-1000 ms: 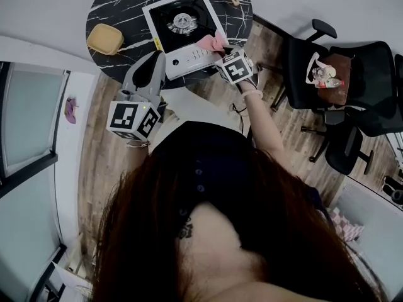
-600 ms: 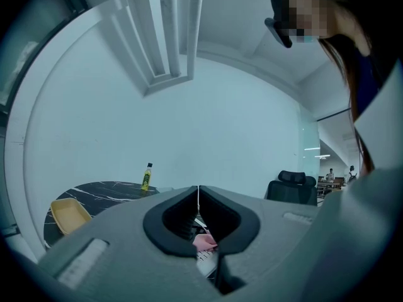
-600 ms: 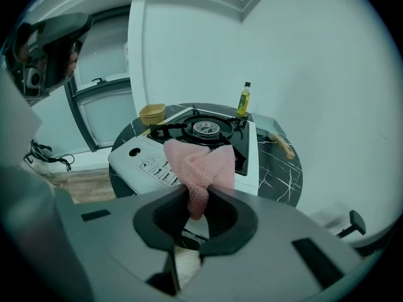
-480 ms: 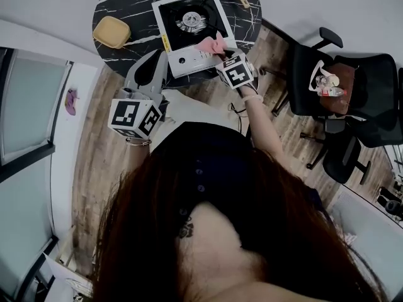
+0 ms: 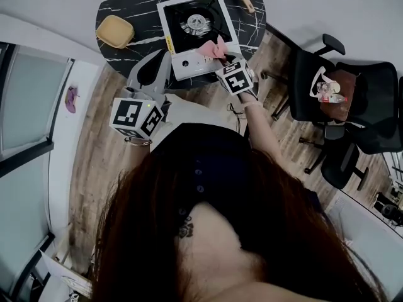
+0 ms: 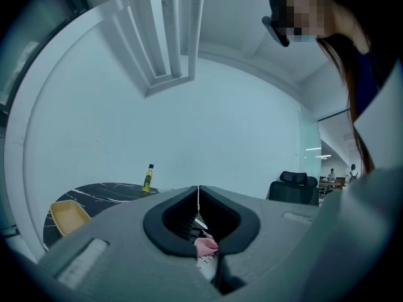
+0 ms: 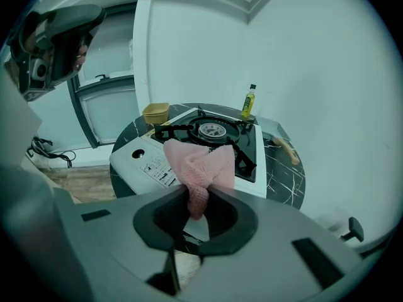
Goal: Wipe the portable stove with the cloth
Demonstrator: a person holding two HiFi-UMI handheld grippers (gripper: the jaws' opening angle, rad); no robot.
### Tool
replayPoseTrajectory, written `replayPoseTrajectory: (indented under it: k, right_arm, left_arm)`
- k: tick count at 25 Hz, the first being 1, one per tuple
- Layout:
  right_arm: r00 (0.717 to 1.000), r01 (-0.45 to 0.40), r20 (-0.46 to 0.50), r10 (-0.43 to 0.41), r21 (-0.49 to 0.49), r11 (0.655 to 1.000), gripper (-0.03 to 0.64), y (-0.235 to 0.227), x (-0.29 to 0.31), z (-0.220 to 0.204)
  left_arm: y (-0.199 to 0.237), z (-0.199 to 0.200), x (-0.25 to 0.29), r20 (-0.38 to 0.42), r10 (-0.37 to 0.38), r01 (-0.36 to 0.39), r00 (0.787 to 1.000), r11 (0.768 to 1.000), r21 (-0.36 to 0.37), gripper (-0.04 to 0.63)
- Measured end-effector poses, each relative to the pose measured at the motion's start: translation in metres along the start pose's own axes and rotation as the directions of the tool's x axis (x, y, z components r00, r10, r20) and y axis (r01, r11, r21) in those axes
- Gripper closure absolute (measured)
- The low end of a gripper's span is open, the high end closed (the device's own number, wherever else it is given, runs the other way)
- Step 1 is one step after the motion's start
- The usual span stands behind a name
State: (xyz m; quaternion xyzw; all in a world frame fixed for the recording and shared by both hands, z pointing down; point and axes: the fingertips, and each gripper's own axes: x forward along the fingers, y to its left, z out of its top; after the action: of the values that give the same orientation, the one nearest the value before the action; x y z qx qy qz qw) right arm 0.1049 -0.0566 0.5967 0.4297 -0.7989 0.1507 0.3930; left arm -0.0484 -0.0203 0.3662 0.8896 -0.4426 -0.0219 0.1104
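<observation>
Pinched in the right gripper (image 7: 198, 197), whose jaws are drawn narrow on its bunched middle, the pink cloth (image 7: 200, 159) is fanned out over the white front panel of the portable stove (image 7: 141, 162). Whether it is pressed onto the panel cannot be told. The left gripper (image 6: 198, 197) is kept nearer the person, jaws brought together on nothing, and is pointed toward the stove's left front corner from the near edge of the counter (image 5: 126, 8). Compared with a second ago, the cloth is seen slightly further in from the stove's right front corner, along the panel, while the left gripper is placed much as before. From this a short wiping stroke across the panel is judged to be under way, with the burner (image 7: 211, 131) and black top behind it not yet reached. Further back, a yellow dish (image 7: 155, 113) and a small bottle (image 7: 250, 100) are set on the counter, apart from the stove.
</observation>
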Motion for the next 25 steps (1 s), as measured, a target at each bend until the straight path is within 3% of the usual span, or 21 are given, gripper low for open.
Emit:
replayPoseTrajectory:
  k: [25]
  right_arm:
    - [0.995,-0.089,0.038,0.091,-0.044,0.995,0.565,0.041,0.01,0.02]
  left_arm:
    - [0.021,-0.002,-0.006,-0.002,0.041,-0.041,0.999,0.999,-0.007,0.578]
